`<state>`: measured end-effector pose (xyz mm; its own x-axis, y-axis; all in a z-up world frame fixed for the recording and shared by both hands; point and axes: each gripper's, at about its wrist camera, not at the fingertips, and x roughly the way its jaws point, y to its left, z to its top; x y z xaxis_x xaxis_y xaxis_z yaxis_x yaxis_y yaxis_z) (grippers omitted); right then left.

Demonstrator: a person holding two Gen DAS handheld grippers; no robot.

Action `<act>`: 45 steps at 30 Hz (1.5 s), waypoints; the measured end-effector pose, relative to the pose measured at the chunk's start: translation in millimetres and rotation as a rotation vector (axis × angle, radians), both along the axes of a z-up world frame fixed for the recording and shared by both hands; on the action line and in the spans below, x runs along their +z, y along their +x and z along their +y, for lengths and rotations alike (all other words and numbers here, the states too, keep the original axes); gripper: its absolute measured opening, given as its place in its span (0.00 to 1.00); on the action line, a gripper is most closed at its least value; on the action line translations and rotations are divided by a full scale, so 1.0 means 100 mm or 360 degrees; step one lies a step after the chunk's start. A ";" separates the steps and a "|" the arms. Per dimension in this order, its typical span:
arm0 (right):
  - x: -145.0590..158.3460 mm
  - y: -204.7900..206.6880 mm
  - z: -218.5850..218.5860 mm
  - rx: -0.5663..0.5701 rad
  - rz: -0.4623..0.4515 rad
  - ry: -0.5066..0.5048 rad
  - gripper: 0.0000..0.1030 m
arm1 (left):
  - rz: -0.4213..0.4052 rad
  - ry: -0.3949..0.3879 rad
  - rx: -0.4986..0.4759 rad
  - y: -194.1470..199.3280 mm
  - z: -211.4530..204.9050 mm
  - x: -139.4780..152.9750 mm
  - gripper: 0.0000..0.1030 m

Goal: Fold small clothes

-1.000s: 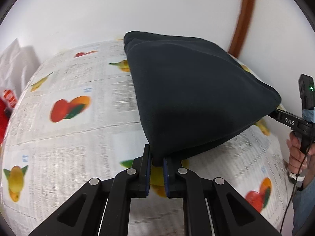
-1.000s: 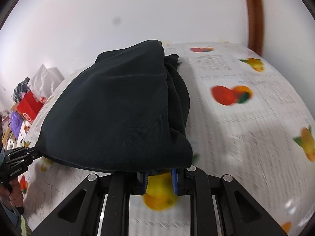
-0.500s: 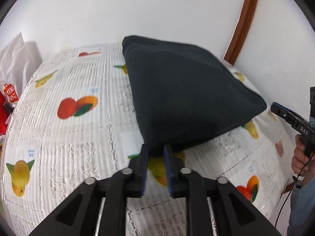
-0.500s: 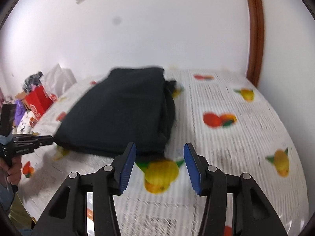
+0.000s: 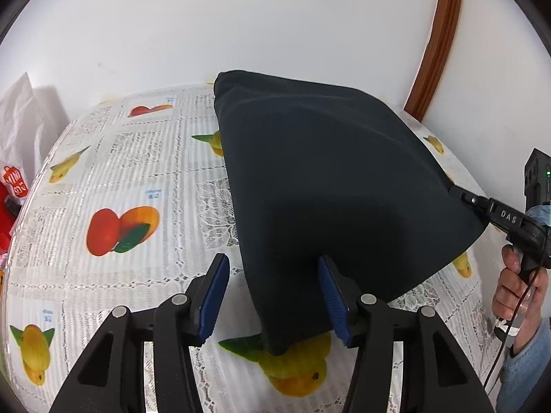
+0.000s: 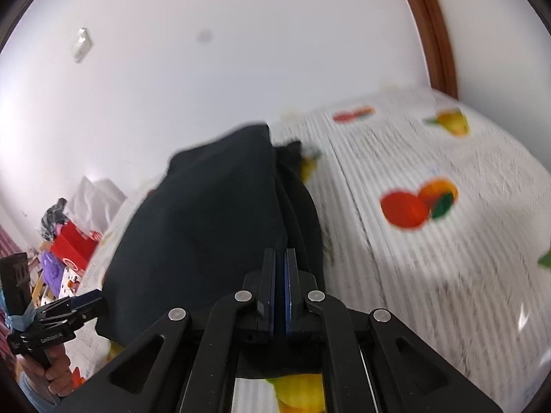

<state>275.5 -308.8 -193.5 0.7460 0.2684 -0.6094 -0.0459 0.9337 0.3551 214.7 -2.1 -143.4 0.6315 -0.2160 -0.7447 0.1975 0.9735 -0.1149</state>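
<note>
Blue pads of the left hand-held gripper [image 5: 273, 297] are spreading, the near corner of the dark garment [image 5: 330, 186] loose between them; the right hand-held gripper [image 6: 280, 292] is clenched at the garment's near right corner. The garment lies folded on the fruit-print counter [image 5: 113, 172] toward its far edge; another fold seems left.
</note>
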 end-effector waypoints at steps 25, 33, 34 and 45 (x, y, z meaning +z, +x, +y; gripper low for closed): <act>0.52 0.74 0.19 -0.0008 0.0078 -0.0257 0.12 | -0.0081 0.0076 -0.0028 0.52 0.04 0.20 0.58; 0.49 1.68 0.39 0.0118 0.0206 -0.0282 0.50 | -0.0037 0.0012 -0.0011 0.78 0.07 0.16 0.58; 0.43 1.79 0.39 0.0124 0.0239 -0.0243 0.47 | -0.0033 0.0008 -0.0015 0.80 0.06 0.14 0.58; 0.37 1.88 0.26 0.0138 0.0179 -0.0126 0.30 | -0.0038 0.0048 -0.0037 0.83 0.04 0.08 0.61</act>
<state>463.7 -282.8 -156.3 0.6477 0.2767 -0.7098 -0.0917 0.9533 0.2879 297.4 1.4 -135.2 0.6441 -0.2082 -0.7361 0.2223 0.9717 -0.0803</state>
